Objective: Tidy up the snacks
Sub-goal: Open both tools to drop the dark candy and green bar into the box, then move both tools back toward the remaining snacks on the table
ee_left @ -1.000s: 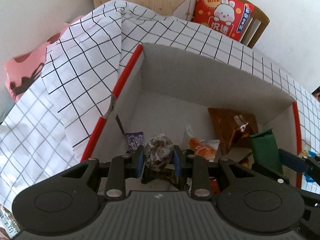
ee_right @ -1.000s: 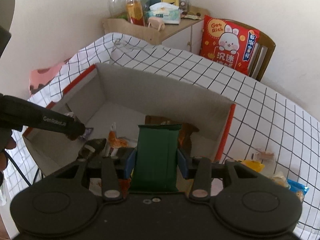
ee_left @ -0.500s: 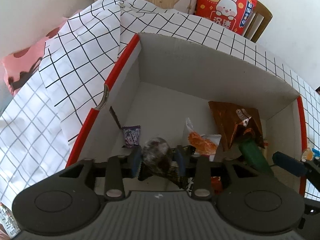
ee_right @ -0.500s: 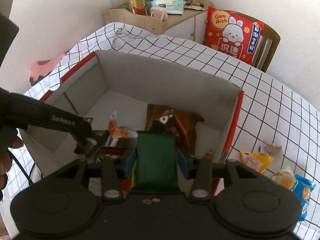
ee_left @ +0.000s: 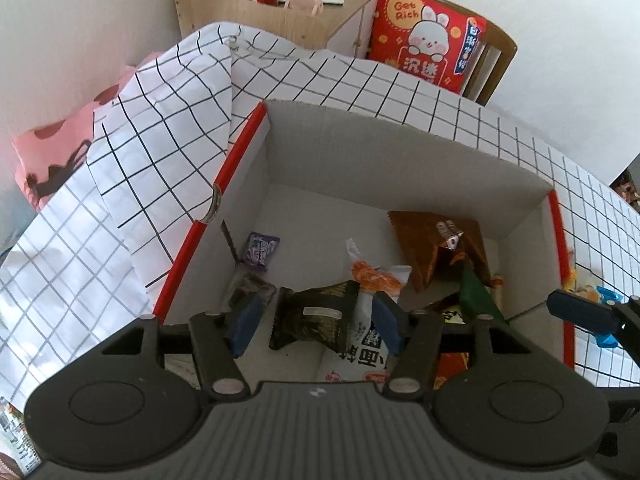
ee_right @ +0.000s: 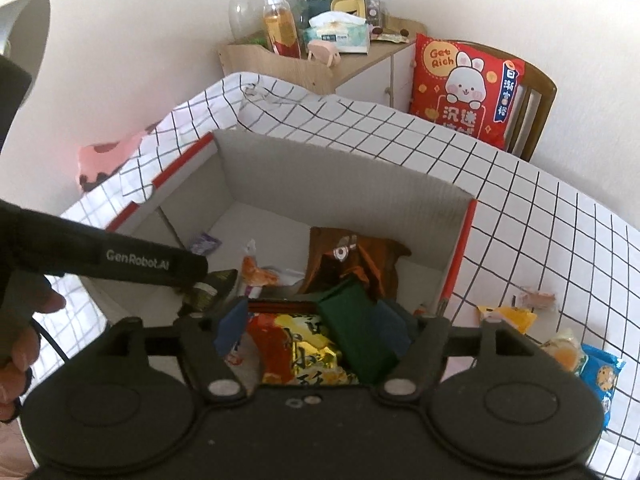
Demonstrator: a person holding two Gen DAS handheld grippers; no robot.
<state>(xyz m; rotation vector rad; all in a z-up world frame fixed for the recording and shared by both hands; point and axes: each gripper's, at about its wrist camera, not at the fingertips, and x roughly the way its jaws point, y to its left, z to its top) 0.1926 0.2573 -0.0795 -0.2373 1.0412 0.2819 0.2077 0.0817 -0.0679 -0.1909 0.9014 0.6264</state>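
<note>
With both grippers (ee_left: 314,320) (ee_right: 314,322) spread and empty over the box (ee_left: 400,168), lift straight out; avoid snagging the green packet (ee_right: 356,332).

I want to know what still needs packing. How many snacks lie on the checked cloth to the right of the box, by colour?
Yellow packet: 1
Blue packet: 1
Pale pinkish wrapper: 1
Clear packet with orange contents: 1
Total: 4
</note>
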